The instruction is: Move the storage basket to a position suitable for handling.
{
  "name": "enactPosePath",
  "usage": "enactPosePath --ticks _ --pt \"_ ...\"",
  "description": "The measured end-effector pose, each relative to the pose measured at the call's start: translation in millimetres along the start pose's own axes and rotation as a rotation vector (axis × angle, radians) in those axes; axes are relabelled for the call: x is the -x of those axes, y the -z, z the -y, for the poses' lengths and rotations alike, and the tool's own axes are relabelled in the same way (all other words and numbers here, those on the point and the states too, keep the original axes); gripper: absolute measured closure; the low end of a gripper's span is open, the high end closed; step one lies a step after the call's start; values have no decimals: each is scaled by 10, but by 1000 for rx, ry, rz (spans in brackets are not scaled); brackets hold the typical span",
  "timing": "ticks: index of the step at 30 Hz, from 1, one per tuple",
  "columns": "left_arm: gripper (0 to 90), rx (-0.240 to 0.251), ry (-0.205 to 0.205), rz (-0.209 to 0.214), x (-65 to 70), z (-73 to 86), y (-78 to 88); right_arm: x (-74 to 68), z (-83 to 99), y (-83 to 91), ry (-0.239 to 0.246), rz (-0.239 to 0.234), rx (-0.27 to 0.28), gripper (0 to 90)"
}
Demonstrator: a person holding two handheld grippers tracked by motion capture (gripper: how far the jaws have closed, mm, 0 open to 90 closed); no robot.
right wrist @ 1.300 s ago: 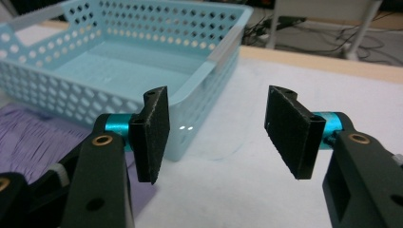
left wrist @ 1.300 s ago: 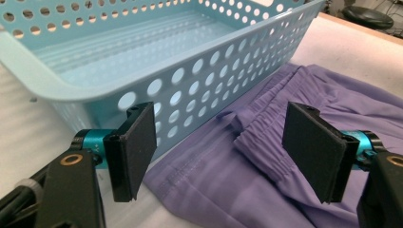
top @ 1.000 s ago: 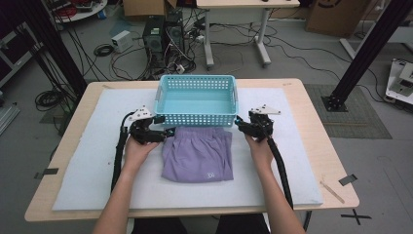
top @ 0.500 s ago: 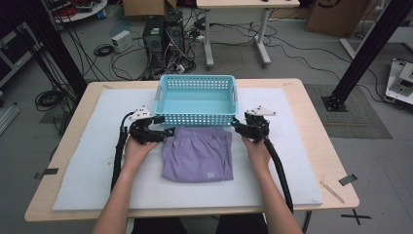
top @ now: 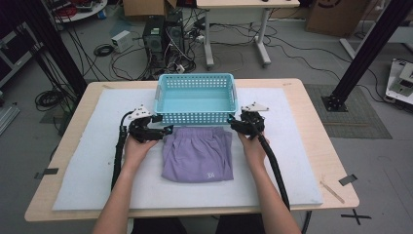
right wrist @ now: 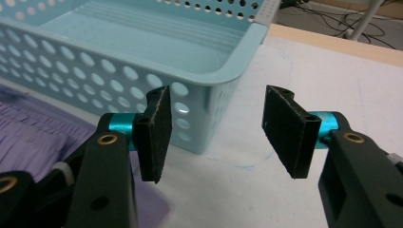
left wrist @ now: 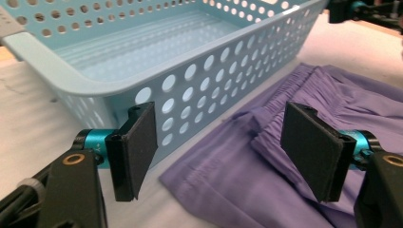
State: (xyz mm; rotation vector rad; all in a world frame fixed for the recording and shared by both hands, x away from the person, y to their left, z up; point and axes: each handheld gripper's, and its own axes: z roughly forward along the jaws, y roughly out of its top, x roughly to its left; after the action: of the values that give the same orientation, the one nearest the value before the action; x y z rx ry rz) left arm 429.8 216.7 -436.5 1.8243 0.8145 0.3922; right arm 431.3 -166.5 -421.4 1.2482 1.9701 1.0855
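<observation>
A folded purple garment (top: pixel 197 153) lies on the white mat just in front of a light blue perforated basket (top: pixel 196 97), which has nothing in it. My left gripper (top: pixel 164 130) sits low at the garment's far left corner, jaws open. In the left gripper view its gripper (left wrist: pixel 223 149) straddles the garment's waistband edge (left wrist: pixel 285 118), the pads not touching it, with the basket wall (left wrist: pixel 199 95) close behind. My right gripper (top: pixel 235 126) is at the far right corner, open. In the right gripper view its gripper (right wrist: pixel 216 137) frames bare mat beside the basket's corner (right wrist: pixel 223 61), the garment (right wrist: pixel 28 137) off to the left.
The white mat (top: pixel 87 165) covers most of the wooden table (top: pixel 316 112). Bare mat stretches left, right and in front of the garment. Cables trail from both grippers back along the person's forearms. Desks, computers and cables stand on the floor beyond the table.
The right gripper has edged a little to the left, closer to the basket's corner and the garment. The left gripper, garment and basket have stayed put.
</observation>
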Motion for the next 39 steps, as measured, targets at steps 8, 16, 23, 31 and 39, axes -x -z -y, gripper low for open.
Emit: enactPosePath --ticks 8,16,23,31,39 --pt "277 26 7 10 23 -43 131 -79 -18 130 41 -8 17 405" --pt "276 58 -83 45 274 -116 385 -6 -8 456 37 -37 69 361" --pt "272 52 -122 64 471 -118 650 123 77 673 -1 -91 69 309" --pt "271 129 -130 76 666 -50 863 194 182 923 -18 -130 98 282" --pt "271 134 -114 79 720 49 927 137 267 1237 -2 -154 159 274"
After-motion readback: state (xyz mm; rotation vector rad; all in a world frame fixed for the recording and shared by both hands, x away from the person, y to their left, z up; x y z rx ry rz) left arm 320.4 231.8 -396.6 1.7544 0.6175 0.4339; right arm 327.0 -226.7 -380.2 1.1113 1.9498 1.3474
